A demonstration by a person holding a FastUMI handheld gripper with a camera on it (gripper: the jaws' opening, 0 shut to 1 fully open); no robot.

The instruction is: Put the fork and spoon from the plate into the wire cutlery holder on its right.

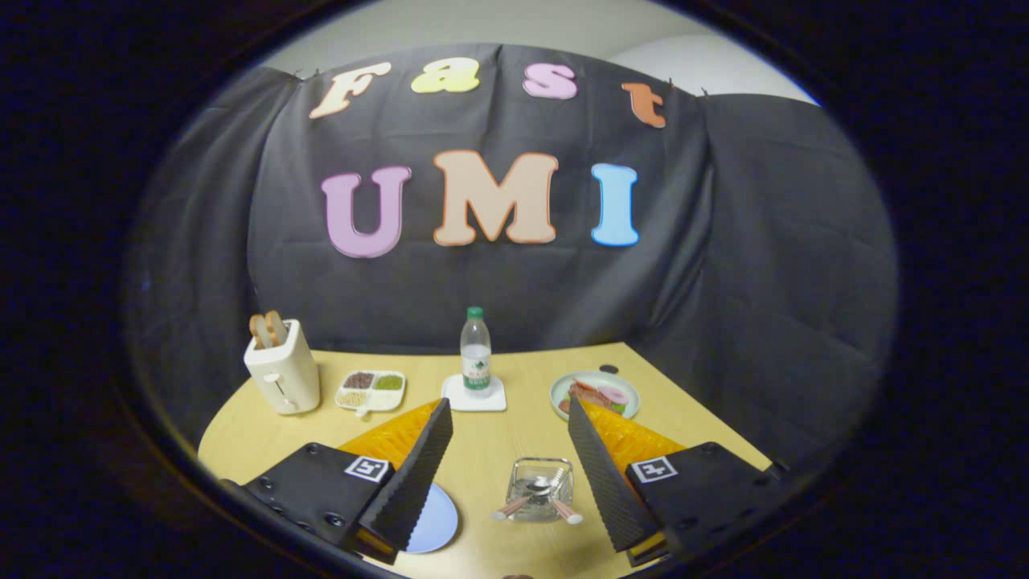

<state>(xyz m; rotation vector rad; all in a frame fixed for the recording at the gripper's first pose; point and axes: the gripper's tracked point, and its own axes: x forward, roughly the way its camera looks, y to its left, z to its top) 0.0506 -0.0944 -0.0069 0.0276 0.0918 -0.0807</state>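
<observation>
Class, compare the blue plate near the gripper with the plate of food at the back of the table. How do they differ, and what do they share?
The blue plate looks bare on the part that shows; the plate of food is pale green and holds sliced food. The blue plate lies partly behind a finger of the open gripper, left of the wire cutlery holder; the plate of food sits beyond the fingers. Both are round and lie flat on the table.

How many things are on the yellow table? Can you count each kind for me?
Toaster: 1
Water bottle: 1
Coaster: 1
Divided snack dish: 1
Food plate: 1
Blue plate: 1
Wire cutlery holder: 1
Utensils in the holder: 2
Total: 9
The gripper is open.
</observation>
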